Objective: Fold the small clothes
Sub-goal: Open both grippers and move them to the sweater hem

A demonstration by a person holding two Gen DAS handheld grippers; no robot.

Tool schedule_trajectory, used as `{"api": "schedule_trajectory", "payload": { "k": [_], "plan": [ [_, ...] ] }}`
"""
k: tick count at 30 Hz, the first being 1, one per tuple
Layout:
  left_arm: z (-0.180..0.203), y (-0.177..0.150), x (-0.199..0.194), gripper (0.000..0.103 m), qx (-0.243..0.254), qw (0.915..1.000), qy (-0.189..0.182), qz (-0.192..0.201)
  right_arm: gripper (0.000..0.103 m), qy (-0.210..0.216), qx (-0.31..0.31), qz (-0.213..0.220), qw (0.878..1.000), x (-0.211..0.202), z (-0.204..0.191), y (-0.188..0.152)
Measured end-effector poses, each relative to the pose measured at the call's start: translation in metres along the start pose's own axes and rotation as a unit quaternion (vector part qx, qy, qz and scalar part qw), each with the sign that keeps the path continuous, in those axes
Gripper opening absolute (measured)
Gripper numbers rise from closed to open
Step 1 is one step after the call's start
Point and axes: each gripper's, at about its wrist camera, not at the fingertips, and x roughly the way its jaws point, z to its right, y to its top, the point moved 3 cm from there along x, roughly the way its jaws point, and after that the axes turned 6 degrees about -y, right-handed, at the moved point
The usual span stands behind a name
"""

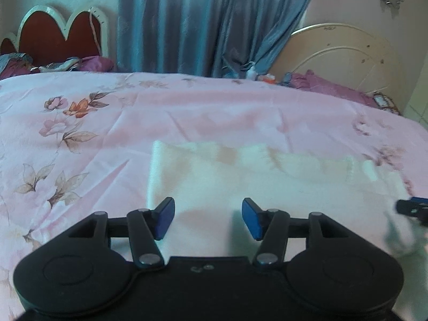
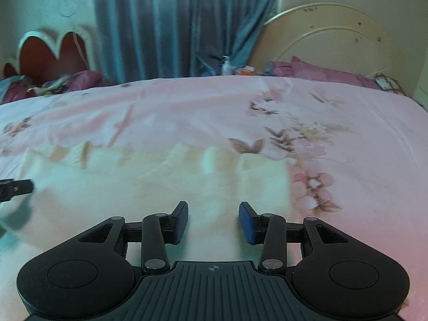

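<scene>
A small pale cream garment (image 1: 240, 182) lies flat on the pink floral bedsheet (image 1: 107, 123). It also shows in the right wrist view (image 2: 160, 184). My left gripper (image 1: 208, 218) is open and empty, hovering over the garment's near left part. My right gripper (image 2: 213, 222) is open and empty over the garment's near right part. The right gripper's tip shows at the right edge of the left wrist view (image 1: 412, 207); the left gripper's tip shows at the left edge of the right wrist view (image 2: 16, 188). The garment's near edge is hidden under the grippers.
The bedsheet (image 2: 347, 123) spreads wide on all sides. Behind it hang blue curtains (image 1: 203, 21), with a red headboard (image 1: 58, 34) at the left, a cream headboard (image 1: 345, 56) at the right, and purple pillows (image 1: 329, 87).
</scene>
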Motion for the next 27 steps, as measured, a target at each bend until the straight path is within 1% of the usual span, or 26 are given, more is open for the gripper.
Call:
{"api": "schedule_trajectory", "payload": {
  "k": [3, 6, 8, 9, 11, 14, 17, 20, 23, 27],
  "plan": [
    [0.015, -0.009, -0.013, 0.056, 0.012, 0.9998, -0.018, 0.003, 0.042, 0.011, -0.012, -0.005, 1.000, -0.006, -0.013, -0.010],
    [0.027, -0.023, -0.015, 0.057, 0.030, 0.9991, -0.030, -0.008, 0.042, 0.014, -0.027, -0.017, 0.999, -0.006, -0.020, -0.023],
    [0.027, -0.034, -0.013, 0.057, 0.040, 0.9988, -0.022, -0.017, 0.042, 0.002, -0.037, -0.020, 0.999, -0.004, -0.017, -0.032],
    [0.023, -0.040, -0.013, 0.057, 0.044, 0.9987, -0.018, -0.014, 0.042, -0.004, -0.037, -0.020, 0.999, -0.004, -0.012, -0.035],
    [0.020, -0.042, -0.014, 0.059, 0.053, 0.9984, -0.018, -0.011, 0.042, -0.017, -0.019, -0.023, 0.999, -0.003, 0.005, -0.038],
    [0.019, -0.038, -0.016, 0.058, 0.044, 0.9988, -0.014, -0.018, 0.042, -0.026, 0.005, -0.026, 0.999, -0.007, 0.019, -0.037],
    [0.022, -0.037, -0.018, 0.057, 0.041, 0.9989, -0.005, -0.021, 0.042, -0.033, -0.024, -0.025, 0.999, -0.012, 0.014, -0.038],
    [0.026, -0.037, -0.023, 0.058, 0.042, 0.9989, -0.002, -0.022, 0.042, -0.014, 0.006, -0.018, 1.000, -0.024, 0.019, -0.037],
    [0.032, -0.038, -0.029, 0.060, 0.044, 0.9988, -0.003, -0.022, 0.042, -0.005, -0.016, -0.021, 1.000, -0.030, 0.012, -0.040],
    [0.042, -0.041, -0.038, 0.060, 0.042, 0.9988, -0.011, -0.022, 0.042, 0.021, -0.017, -0.018, 0.999, -0.042, 0.003, -0.043]
  ]
}}
